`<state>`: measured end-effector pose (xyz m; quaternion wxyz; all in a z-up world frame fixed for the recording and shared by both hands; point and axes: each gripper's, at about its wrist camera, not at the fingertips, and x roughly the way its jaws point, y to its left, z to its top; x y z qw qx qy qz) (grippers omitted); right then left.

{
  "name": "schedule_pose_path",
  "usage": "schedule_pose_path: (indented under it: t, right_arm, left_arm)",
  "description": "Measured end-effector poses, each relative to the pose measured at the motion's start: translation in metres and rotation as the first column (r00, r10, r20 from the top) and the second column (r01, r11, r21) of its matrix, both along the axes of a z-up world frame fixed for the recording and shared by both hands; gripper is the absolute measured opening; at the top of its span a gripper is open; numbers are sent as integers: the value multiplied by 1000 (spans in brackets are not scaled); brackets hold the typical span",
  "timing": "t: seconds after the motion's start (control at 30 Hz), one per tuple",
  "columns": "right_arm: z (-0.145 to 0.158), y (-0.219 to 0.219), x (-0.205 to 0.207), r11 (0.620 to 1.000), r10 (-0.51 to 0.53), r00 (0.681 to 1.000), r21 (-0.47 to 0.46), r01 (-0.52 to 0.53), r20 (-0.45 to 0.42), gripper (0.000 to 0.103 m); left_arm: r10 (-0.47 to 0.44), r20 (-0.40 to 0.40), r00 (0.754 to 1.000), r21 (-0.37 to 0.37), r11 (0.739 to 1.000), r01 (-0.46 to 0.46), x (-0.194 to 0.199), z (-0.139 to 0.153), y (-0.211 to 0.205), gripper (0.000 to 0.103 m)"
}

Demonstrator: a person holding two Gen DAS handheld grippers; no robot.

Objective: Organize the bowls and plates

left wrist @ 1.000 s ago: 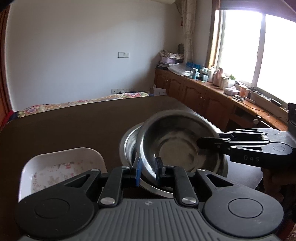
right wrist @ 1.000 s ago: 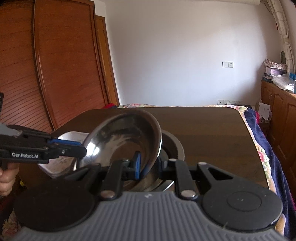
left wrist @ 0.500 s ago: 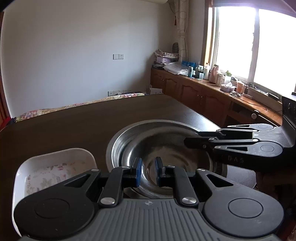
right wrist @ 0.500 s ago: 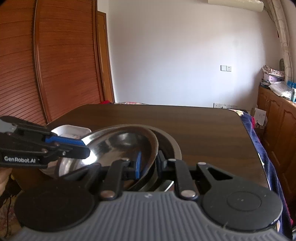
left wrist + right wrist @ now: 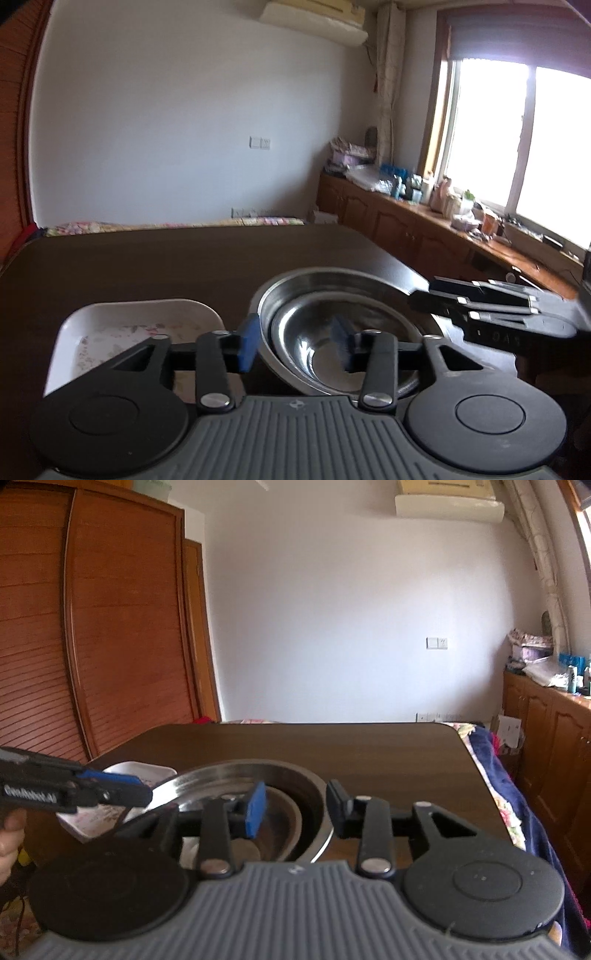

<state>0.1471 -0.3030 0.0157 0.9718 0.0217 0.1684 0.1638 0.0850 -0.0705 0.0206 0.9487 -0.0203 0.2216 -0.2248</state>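
Note:
A small steel bowl [image 5: 332, 343] sits nested inside a larger steel bowl [image 5: 325, 282] on the dark wooden table [image 5: 166, 266]. My left gripper [image 5: 295, 341] is open, its jaws astride the near rims of both bowls, holding nothing. My right gripper [image 5: 295, 805] is open over the right rim of the large bowl [image 5: 303, 775], with the small bowl [image 5: 284, 819] below it. A white square plate with a flower pattern [image 5: 122, 332] lies left of the bowls; it also shows in the right wrist view [image 5: 110, 812].
Wooden cabinets with bottles and clutter [image 5: 424, 210] line the window wall to the right. A wooden wardrobe [image 5: 92, 627] stands to the left. A bed with floral bedding [image 5: 166, 224] lies beyond the table's far edge.
The small bowl has come down from tilted to flat inside the large bowl. Both grippers have opened and let go of its rim, and pulled back a little.

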Motion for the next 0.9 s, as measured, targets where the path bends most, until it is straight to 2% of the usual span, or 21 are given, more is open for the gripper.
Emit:
schedule_pose_path:
  t: [0.2,0.3,0.4,0.5,0.73,0.9]
  right_arm:
    - [-9,4,-7,999,-30,999,-10,30,39,54]
    - [-10,9,-8,999,-42,998,-8,43,52,61]
    - [-12,10,-8,998,-54,997,-10,54,53,65]
    - [-14,11,-7,998,-64,997,4,63,45,77]
    - [-22,11,-5,997,-74,997,30,73,35,83]
    - [-27,12,-2,995,-81,997,55,80,16,83]
  left_arm:
    - [43,54,998,1,999,-43,-8,-4,3,89]
    - [56,68,996,11,998,-57,-10,-11,1,90]
    - [60,68,996,11,998,-61,-8,-16,0,90]
    - [60,58,997,-4,998,-60,-6,-21,-1,91]
    - [62,56,996,-34,998,-60,-9,-28,-3,90]
    - [54,48,997,-35,998,-52,-7,-30,-6,87]
